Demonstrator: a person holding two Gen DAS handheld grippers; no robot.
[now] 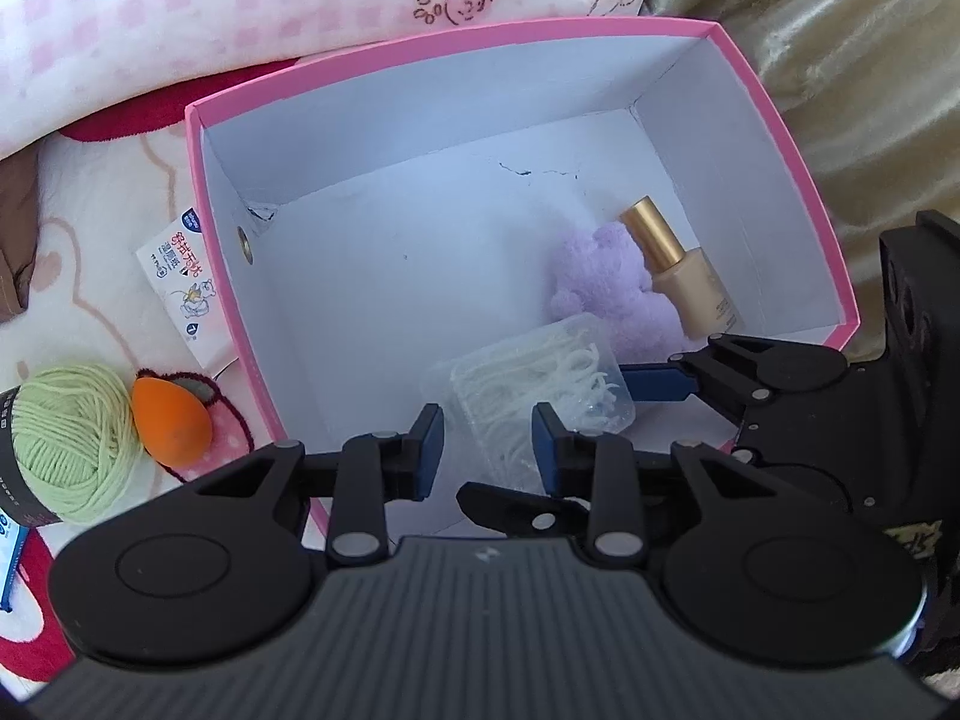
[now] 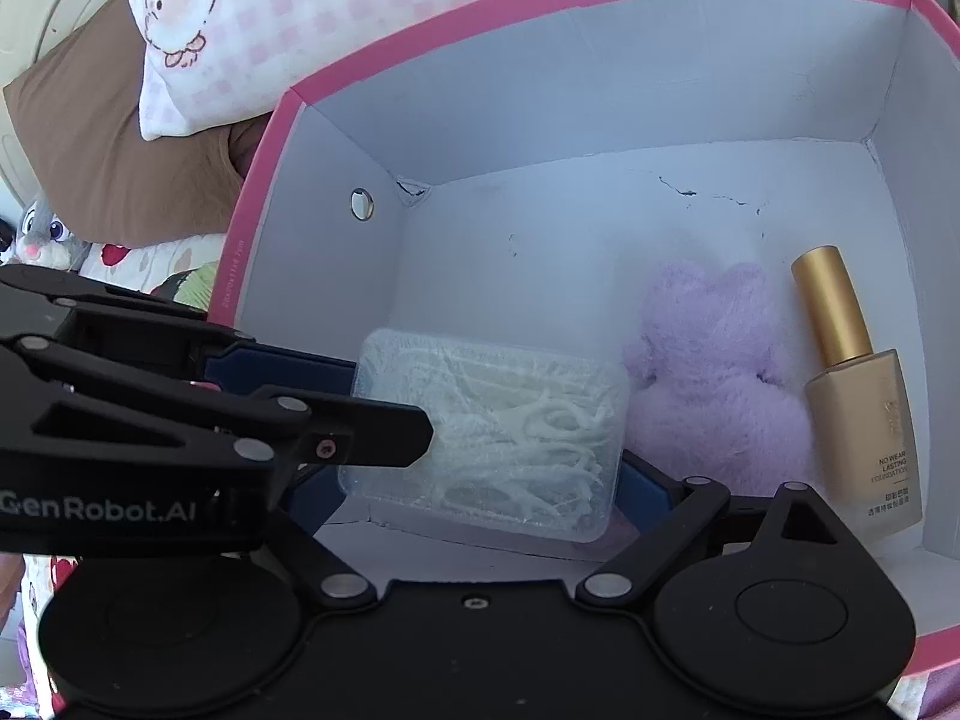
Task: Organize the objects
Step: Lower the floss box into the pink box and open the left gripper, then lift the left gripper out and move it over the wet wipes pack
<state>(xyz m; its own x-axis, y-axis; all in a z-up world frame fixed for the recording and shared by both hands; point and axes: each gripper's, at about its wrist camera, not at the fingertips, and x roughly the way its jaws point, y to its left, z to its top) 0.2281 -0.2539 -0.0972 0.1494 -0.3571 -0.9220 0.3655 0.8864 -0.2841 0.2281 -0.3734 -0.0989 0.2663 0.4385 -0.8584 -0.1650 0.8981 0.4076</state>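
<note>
A pink box with a white inside stands on the bed; it also shows in the right wrist view. Inside lie a purple plush toy and a gold-capped foundation bottle. My right gripper is shut on a clear box of floss picks, low inside the pink box. My left gripper is open and empty, just above the near rim, close to the floss box. A green yarn ball and an orange makeup sponge lie left of the box.
A small white carton leans against the box's left wall. A pink checked pillow lies behind the box, a brown cushion to its left. A blue-edged packet lies at the left edge.
</note>
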